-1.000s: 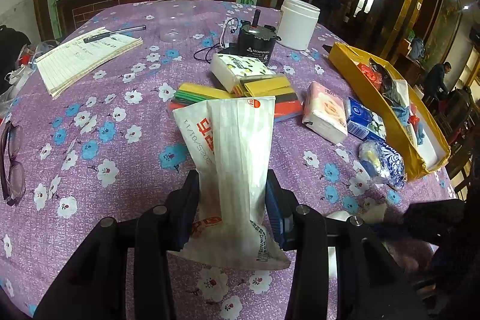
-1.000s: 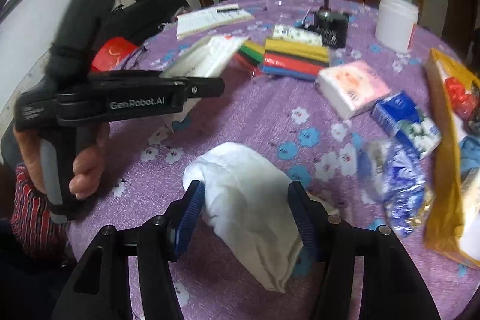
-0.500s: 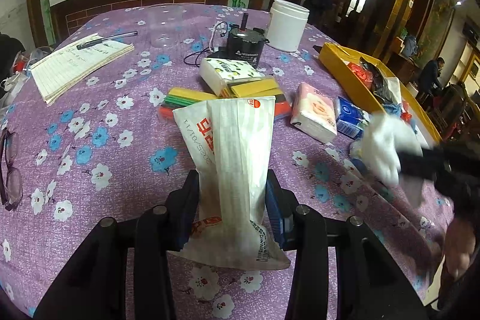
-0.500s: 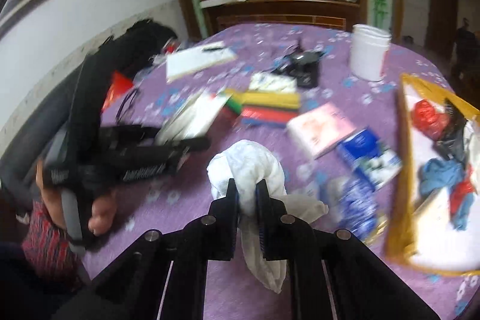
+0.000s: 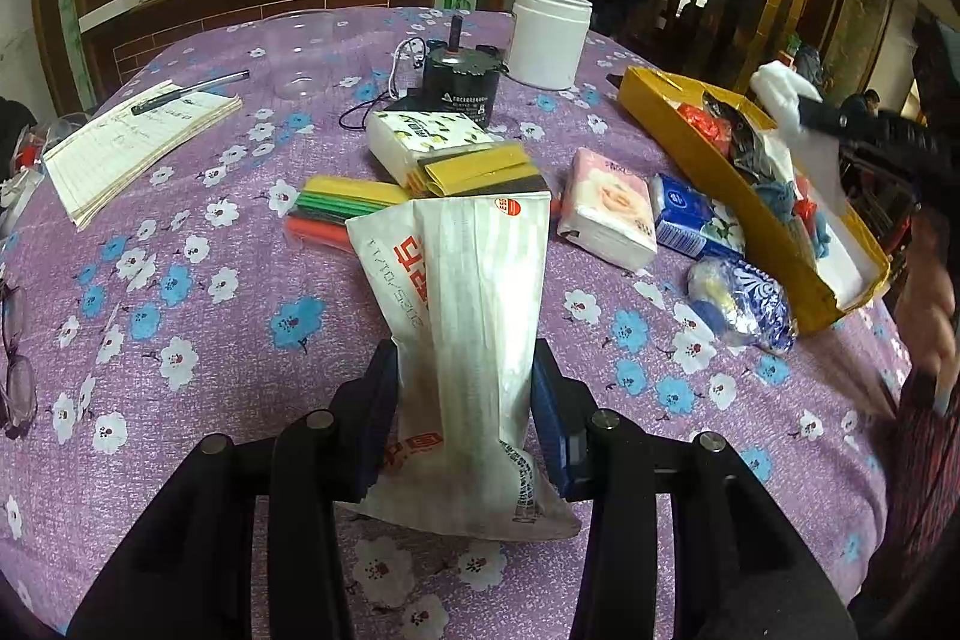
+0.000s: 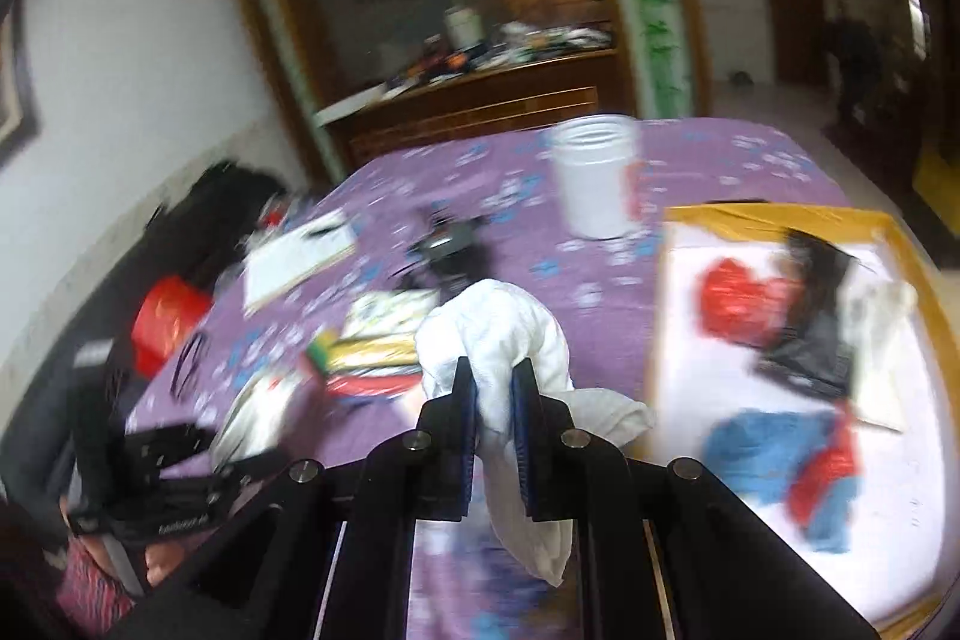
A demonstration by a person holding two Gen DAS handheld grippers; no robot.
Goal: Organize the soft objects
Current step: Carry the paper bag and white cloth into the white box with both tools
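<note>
Gripping a white tissue pack [image 5: 462, 340] with red print, the left gripper [image 5: 465, 394] has both blue pads pressed into the pack's sides; pack stands upright between the fingers, lower end flared out below the pads, held above the purple floral tablecloth [image 5: 180, 316].

Right gripper [image 6: 493, 400] is clenched on a white cloth [image 6: 498, 334]: jaws nearly together, cloth bunched above them, a tail hanging below. It is held in the air by the yellow tray's [image 6: 654, 316] left edge. Right wrist view is motion-blurred. From the left wrist view the same cloth [image 5: 780, 94] sits over the tray [image 5: 672, 112], pinched in the right gripper [image 5: 807, 112].

Tray contents, right wrist view: red item [image 6: 741, 304], black bag [image 6: 816, 316], blue fabric [image 6: 762, 448]. Details are blurred.

On the cloth ahead of the left gripper:
- stack of coloured strips [image 5: 336, 208] just behind the held pack
- yellow-green tissue pack [image 5: 420, 142] behind that
- pink tissue pack [image 5: 609, 208], blue tissue pack [image 5: 690, 217] beside it, both left of the tray
- blue-white patterned bundle [image 5: 744, 304] near the tray's near corner
- black motor [image 5: 459, 85] and white jar [image 5: 549, 37] at the far side
- notepad [image 5: 138, 148] with a pen [image 5: 189, 91] on it, far left
- glasses [image 5: 15, 364] at the left edge
</note>
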